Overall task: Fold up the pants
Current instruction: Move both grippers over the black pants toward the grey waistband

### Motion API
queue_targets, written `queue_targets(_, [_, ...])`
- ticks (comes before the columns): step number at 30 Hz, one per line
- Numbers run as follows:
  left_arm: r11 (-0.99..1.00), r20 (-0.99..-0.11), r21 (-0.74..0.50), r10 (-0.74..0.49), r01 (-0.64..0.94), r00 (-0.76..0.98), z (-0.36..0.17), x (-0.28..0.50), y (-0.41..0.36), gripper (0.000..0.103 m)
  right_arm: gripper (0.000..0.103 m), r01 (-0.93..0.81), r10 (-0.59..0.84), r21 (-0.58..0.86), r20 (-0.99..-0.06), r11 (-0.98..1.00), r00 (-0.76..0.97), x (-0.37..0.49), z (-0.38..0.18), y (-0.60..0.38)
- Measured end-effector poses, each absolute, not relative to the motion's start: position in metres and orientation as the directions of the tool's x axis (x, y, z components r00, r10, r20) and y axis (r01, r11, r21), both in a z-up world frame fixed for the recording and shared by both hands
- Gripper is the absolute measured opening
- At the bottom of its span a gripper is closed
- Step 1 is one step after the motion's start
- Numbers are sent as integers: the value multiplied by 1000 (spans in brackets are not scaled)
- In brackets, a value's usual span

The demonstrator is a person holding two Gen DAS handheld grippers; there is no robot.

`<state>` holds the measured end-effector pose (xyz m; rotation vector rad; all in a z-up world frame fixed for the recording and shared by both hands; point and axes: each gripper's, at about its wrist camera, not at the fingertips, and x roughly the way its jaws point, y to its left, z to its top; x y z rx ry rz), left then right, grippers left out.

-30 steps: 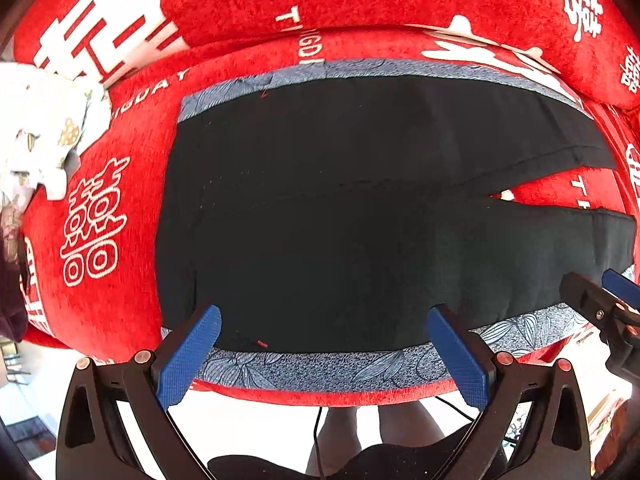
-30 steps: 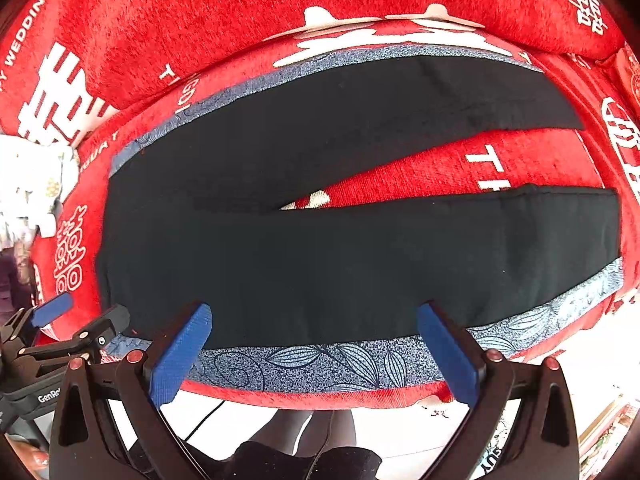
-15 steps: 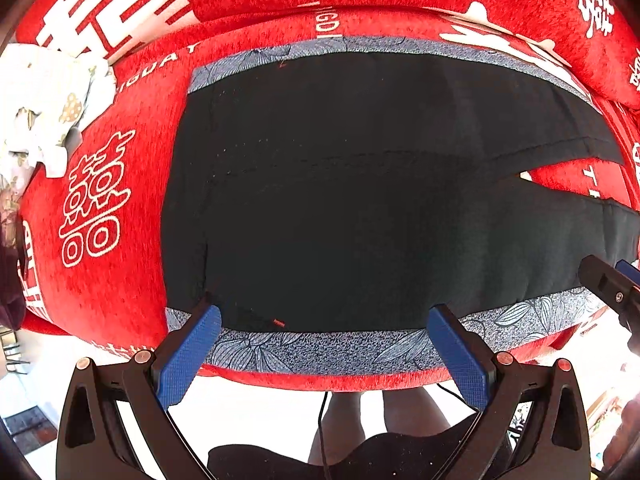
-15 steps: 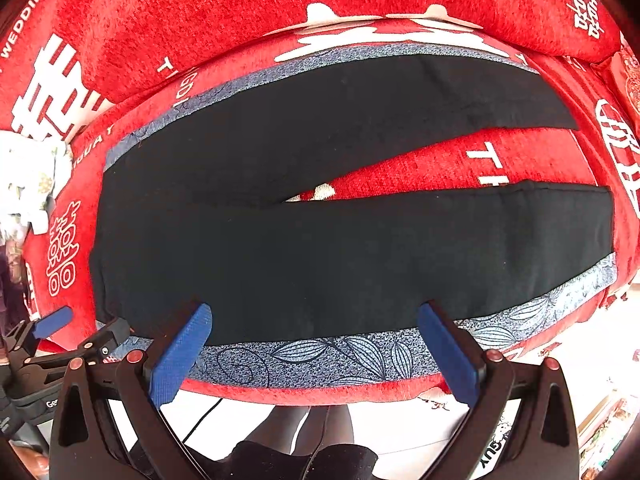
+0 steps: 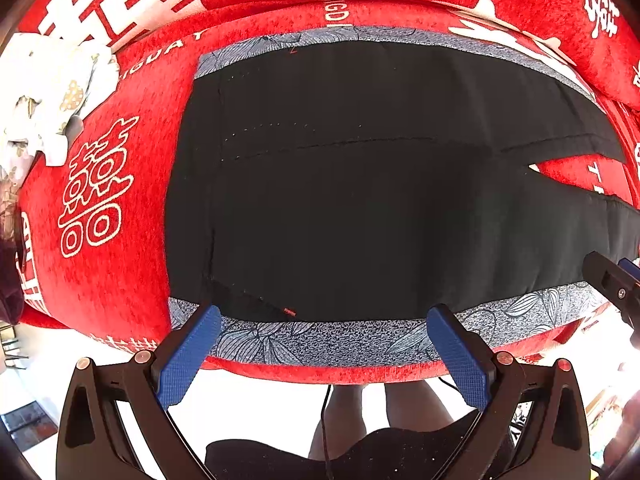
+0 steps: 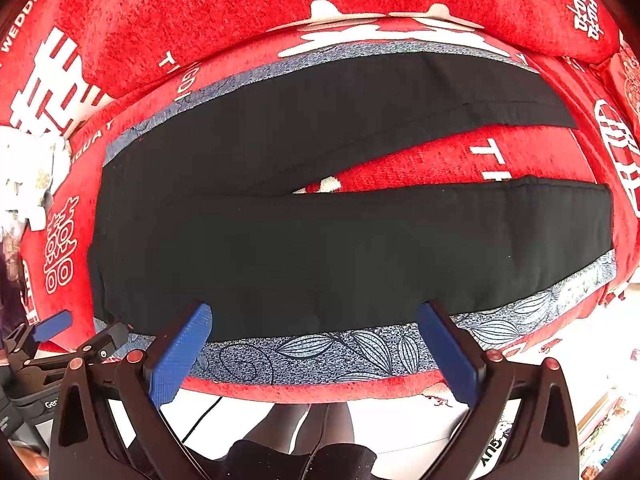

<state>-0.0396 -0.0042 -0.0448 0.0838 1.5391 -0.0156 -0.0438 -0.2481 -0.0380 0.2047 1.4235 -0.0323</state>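
Note:
Black pants (image 5: 360, 200) with blue-grey leaf-print side stripes lie flat on a red sofa seat, waist to the left, both legs spread to the right (image 6: 360, 248). My left gripper (image 5: 326, 348) is open and empty, just off the near striped edge below the waist and hip. My right gripper (image 6: 316, 348) is open and empty, off the near leg's striped edge (image 6: 340, 352). Each gripper shows at the edge of the other's view.
The red sofa cover (image 5: 100, 200) has white characters, with back cushions (image 6: 240, 8) behind the pants. A white patterned cloth (image 5: 48, 92) lies at the far left. The person's legs and the floor show below the sofa's front edge.
Both grippers have drawn back a little toward the sofa's front edge; the near striped edge now sits farther up between the fingers. The pants have not moved.

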Motion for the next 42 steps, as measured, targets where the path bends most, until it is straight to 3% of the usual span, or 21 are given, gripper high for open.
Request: queue_targets(42, [993,-997,58,51,107,63,-42,-55,-1,103,103,167,64,96,-981,981,185,-60,-26,-240])
